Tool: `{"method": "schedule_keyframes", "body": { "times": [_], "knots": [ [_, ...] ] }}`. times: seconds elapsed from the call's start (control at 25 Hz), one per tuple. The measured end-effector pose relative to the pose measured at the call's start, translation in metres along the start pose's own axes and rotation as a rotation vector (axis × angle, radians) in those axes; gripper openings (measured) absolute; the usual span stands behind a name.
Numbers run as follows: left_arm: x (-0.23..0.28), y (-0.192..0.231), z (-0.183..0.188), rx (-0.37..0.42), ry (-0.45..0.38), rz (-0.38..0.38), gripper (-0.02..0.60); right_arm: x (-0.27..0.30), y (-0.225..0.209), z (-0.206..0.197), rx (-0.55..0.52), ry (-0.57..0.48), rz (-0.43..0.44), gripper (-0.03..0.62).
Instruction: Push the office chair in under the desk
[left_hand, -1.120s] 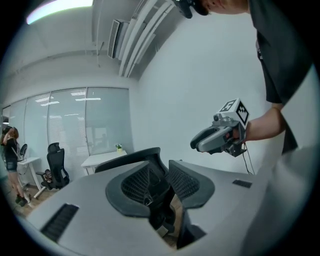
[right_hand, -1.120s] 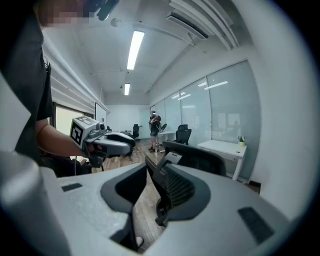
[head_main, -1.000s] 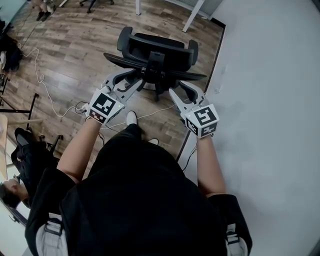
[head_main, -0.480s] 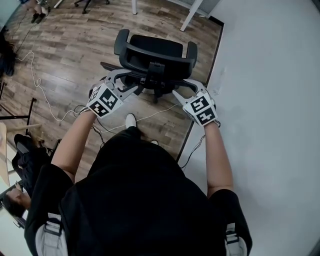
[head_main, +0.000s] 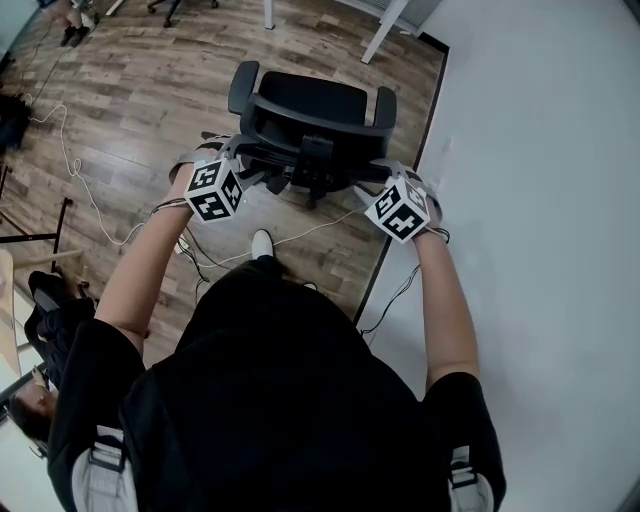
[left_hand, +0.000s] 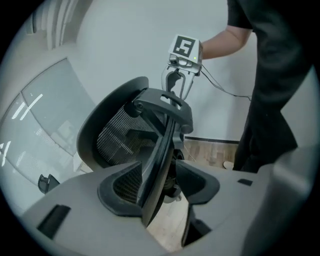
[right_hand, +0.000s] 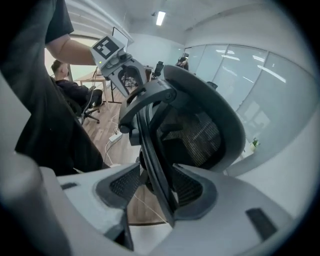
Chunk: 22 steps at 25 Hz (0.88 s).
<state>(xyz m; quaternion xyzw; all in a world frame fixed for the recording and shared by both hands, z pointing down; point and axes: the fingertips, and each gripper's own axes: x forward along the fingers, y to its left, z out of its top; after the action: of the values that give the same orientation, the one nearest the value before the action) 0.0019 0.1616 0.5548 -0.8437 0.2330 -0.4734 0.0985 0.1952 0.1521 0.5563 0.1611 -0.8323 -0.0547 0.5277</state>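
Observation:
The black mesh office chair (head_main: 310, 105) stands on the wood floor with its back toward me. My left gripper (head_main: 243, 155) straddles the left rim of the backrest (left_hand: 159, 150), which runs between the open jaws. Only the left pad (left_hand: 120, 185) seems to touch it. My right gripper (head_main: 376, 172) straddles the right rim (right_hand: 152, 150) the same way, its jaws also open. Each gripper shows in the other's view, the right gripper (left_hand: 176, 84) and the left gripper (right_hand: 131, 70). White desk legs (head_main: 386, 30) stand beyond the chair.
A white wall (head_main: 540, 200) with a dark baseboard runs along the right. Cables (head_main: 80, 160) trail over the floor at left. A seated person (head_main: 30, 400) and dark bags (head_main: 60, 310) are at lower left. A glass partition (left_hand: 45, 125) stands beyond the chair.
Both grippers have moved forward from behind the chair to the sides of its backrest. Their jaws have spread wider and now straddle its rim.

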Motion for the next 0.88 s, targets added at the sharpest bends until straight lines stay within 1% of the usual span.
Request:
{"method": "schedule_keyframes", "body": {
  "times": [0.12,0.36,0.48,0.52,0.56,0.68,0.76,0.88],
  "knots": [
    [0.008,0.004,-0.009,0.038,0.054,-0.030,0.207,0.011,0.001,-0.008,-0.047,0.049,0.031,0.192],
    [0.028,0.000,-0.017,0.109,0.140,-0.100,0.207,0.028,0.001,-0.020,-0.151,0.144,0.045,0.186],
    [0.040,-0.006,-0.022,0.160,0.184,-0.126,0.205,0.038,0.001,-0.025,-0.208,0.188,0.045,0.156],
    [0.044,-0.006,-0.023,0.182,0.196,-0.122,0.200,0.039,0.002,-0.027,-0.224,0.201,0.045,0.143],
    [0.046,-0.006,-0.025,0.207,0.209,-0.113,0.166,0.040,0.002,-0.027,-0.234,0.210,0.049,0.138],
    [0.048,-0.002,-0.028,0.264,0.234,-0.103,0.126,0.041,0.001,-0.025,-0.246,0.225,0.078,0.126],
    [0.050,0.002,-0.028,0.275,0.240,-0.116,0.118,0.042,-0.004,-0.023,-0.251,0.231,0.090,0.121],
    [0.051,0.004,-0.031,0.269,0.247,-0.162,0.109,0.044,-0.005,-0.021,-0.252,0.236,0.098,0.118]
  ]
}}
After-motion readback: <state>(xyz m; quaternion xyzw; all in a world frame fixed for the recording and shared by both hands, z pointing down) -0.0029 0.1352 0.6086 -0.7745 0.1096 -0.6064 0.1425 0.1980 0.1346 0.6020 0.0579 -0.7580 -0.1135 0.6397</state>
